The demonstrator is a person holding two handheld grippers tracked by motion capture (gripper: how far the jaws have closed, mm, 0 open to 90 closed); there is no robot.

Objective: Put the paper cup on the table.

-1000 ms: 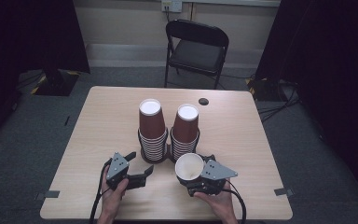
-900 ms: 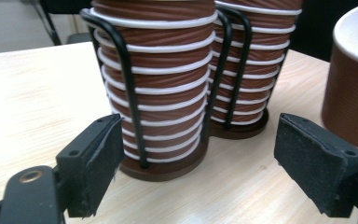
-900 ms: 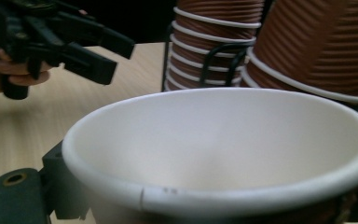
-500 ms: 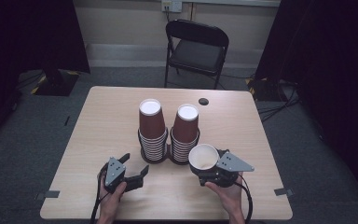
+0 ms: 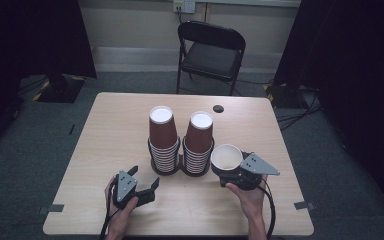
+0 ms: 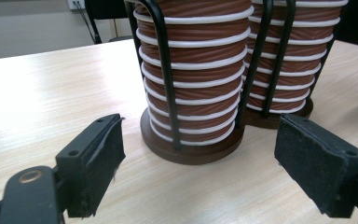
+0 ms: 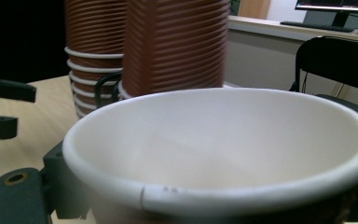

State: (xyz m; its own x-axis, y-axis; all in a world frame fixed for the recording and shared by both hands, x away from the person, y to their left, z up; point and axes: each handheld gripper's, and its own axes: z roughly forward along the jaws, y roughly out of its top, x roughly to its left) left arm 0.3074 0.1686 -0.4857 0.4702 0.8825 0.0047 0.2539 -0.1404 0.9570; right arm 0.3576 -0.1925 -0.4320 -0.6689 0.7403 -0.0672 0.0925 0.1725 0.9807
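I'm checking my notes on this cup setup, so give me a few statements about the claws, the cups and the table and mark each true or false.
1. The right claw holds a brown paper cup with white inside. True.
2. The left claw grips a cup. False: it is open and empty.
3. Two stacks of brown ribbed paper cups stand in black wire holders. True.
4. The black folding chair lies tipped over. False: it stands upright beyond the light wooden table.

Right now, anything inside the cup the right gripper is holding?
Nothing visible. The cup shut in the right gripper shows a bare white inner wall in the right gripper view and the high view. Its near rim hides the very bottom, so that part is unconfirmed.
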